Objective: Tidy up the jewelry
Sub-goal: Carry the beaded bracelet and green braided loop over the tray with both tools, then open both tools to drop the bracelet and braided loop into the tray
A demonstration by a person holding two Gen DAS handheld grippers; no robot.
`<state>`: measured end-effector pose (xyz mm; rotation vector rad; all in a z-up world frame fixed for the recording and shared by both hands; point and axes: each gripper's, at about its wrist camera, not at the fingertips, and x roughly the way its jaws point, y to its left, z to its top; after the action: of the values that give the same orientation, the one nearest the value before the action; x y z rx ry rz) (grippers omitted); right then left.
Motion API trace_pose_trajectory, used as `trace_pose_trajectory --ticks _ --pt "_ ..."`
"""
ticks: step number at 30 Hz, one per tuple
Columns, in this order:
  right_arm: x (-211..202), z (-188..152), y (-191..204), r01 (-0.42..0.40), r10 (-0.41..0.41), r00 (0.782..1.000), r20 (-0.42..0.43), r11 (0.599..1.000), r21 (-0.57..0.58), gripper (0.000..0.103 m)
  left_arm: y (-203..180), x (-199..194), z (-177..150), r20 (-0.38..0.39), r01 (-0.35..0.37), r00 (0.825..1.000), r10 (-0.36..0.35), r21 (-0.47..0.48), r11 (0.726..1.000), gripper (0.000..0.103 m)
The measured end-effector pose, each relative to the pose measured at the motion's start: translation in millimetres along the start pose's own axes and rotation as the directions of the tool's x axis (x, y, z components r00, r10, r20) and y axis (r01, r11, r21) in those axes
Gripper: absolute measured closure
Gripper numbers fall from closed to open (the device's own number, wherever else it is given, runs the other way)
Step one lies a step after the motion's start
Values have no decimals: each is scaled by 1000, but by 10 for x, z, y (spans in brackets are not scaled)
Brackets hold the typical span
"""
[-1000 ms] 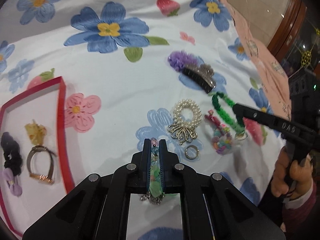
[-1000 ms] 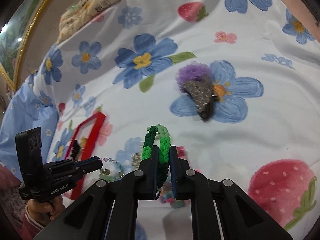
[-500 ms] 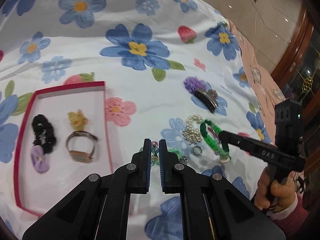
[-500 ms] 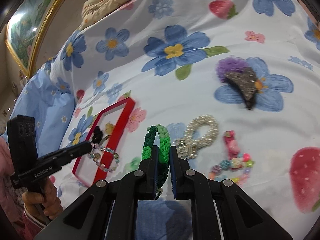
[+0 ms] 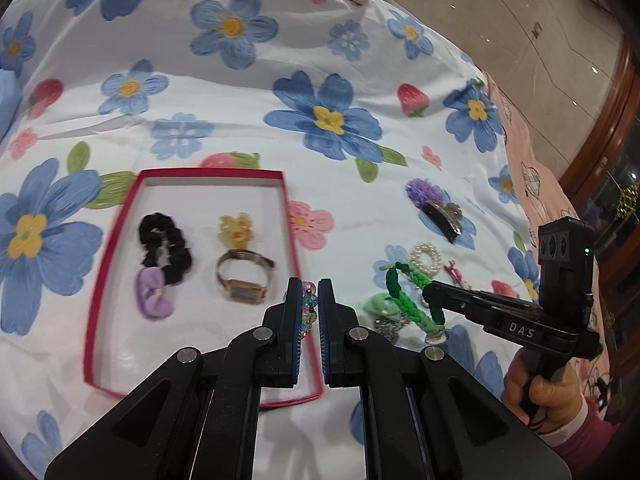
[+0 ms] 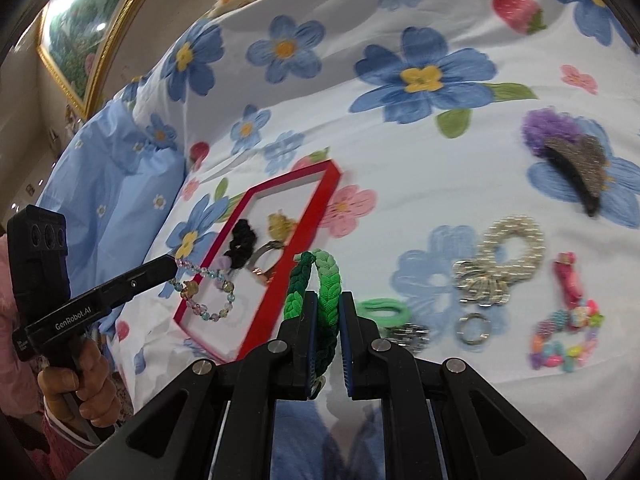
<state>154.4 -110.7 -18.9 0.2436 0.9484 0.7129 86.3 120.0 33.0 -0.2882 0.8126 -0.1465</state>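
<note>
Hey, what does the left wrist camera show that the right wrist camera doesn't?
Only the left wrist view shows the right gripper from outside, with the green braided bracelet hanging off its tip, and the whole watch in the tray.

Only the right wrist view shows the left gripper from outside, dangling the clear beaded bracelet, plus the multicolored bead bracelet and the framed painting.

Both show the red tray, black scrunchie, pearl scrunchie and hair claw.
</note>
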Motion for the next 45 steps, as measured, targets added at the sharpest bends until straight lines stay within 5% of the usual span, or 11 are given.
trace_pose_trajectory --ticks 19,32,45 --pt "845 -28 787 -91 74 988 -139 989 -119 93 795 110 -184 -34 -82 996 78 -135 987 97" --pt "1369 -59 887 -10 -31 976 -216 982 -187 93 1280 386 -364 -100 -160 985 142 -197 967 97" --pt "1478 -72 1027 47 -112 969 -220 958 -284 91 1323 486 -395 -129 -201 975 180 -175 964 97"
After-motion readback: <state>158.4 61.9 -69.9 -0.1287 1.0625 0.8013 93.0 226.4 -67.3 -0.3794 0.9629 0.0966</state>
